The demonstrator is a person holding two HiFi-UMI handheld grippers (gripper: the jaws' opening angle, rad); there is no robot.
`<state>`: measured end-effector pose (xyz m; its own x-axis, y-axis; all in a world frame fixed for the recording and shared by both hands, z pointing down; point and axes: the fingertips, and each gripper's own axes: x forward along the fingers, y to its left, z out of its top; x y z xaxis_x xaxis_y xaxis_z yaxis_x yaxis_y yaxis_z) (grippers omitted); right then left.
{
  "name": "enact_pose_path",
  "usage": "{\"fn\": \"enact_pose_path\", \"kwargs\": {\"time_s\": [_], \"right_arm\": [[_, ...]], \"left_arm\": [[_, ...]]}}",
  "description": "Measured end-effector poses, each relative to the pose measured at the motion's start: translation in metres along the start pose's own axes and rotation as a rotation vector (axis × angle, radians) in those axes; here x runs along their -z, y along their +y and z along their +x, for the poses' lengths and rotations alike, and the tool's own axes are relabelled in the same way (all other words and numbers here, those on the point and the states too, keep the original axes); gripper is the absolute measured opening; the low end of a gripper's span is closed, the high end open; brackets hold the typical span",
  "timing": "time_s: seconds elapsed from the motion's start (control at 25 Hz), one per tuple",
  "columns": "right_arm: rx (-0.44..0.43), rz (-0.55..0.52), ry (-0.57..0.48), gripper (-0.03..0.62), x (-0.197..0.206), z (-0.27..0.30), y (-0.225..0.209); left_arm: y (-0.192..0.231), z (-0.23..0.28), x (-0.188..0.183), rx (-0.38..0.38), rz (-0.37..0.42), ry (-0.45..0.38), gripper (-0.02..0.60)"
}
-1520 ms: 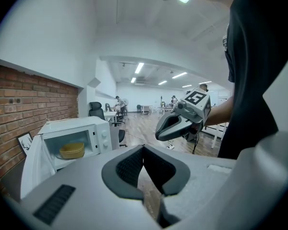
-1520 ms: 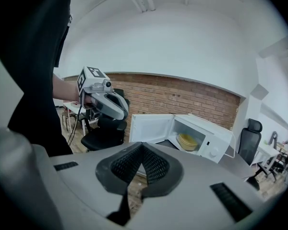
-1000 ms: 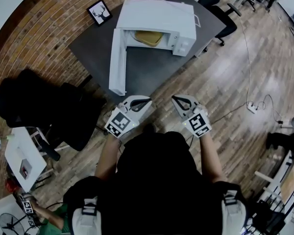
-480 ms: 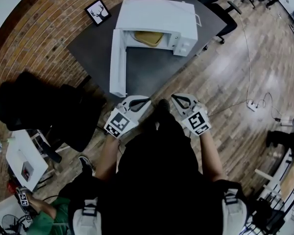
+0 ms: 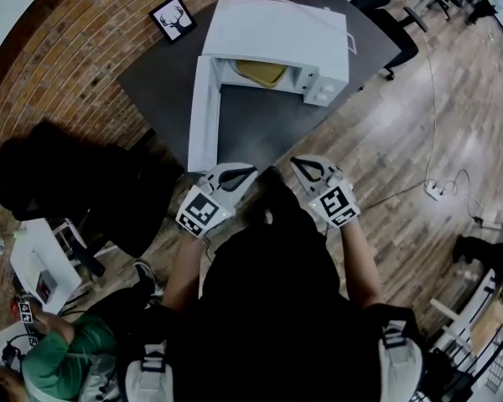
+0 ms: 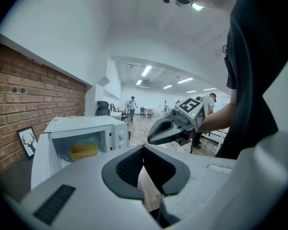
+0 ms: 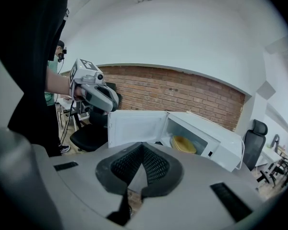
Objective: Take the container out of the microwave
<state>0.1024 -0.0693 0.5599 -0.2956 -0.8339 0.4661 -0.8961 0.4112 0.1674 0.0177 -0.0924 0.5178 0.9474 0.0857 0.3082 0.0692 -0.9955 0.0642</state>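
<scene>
Yellow container sits inside the microwave, on the cavity floor. In head view only its front part shows; the rest is cut off by the microwave roof. Both gripper views show it side-on, low and shallow, but contents can't be told. Microwave door is swung wide open to the left. From above it's seen nearly edge-on, so its inner face shows only in right gripper view. Microwave stands on a dark grey table, w/ a small framed deer picture at the back-left, by the brick wall.

Left gripper & right gripper are held side by side, not touching, in front of the person's chest. They're near the table's front edge, well apart from the container, touching nothing. Each gripper view shows its jaws closed, tips meeting, nothing btwn them. Hands are mostly hidden behind the gripper bodies + marker cubes. The person's black top blocks the floor below.

Bkgd: black office chair past the table's far right, partly out of frame. Dark heap on the left, chair or coat, shape hard to make out. Another person in green bottom-left, cut off by the frame edge. Microwave buttons are too small to read.
</scene>
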Motion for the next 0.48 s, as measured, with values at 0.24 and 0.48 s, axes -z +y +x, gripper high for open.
{"fn": "enact_pose_path", "kwargs": {"time_s": [0.24,0.48], "right_arm": [[-0.057,-0.027,0.004,-0.002,-0.001,0.035,-0.026],[-0.105,-0.109,0.014,-0.002,-0.003,0.077,-0.053]], "left_arm": [[0.027,0.007,-0.002,-0.048,-0.037,0.012,0.002],[0.055,0.01,-0.008,-0.102,-0.04,0.027,0.002]]}}
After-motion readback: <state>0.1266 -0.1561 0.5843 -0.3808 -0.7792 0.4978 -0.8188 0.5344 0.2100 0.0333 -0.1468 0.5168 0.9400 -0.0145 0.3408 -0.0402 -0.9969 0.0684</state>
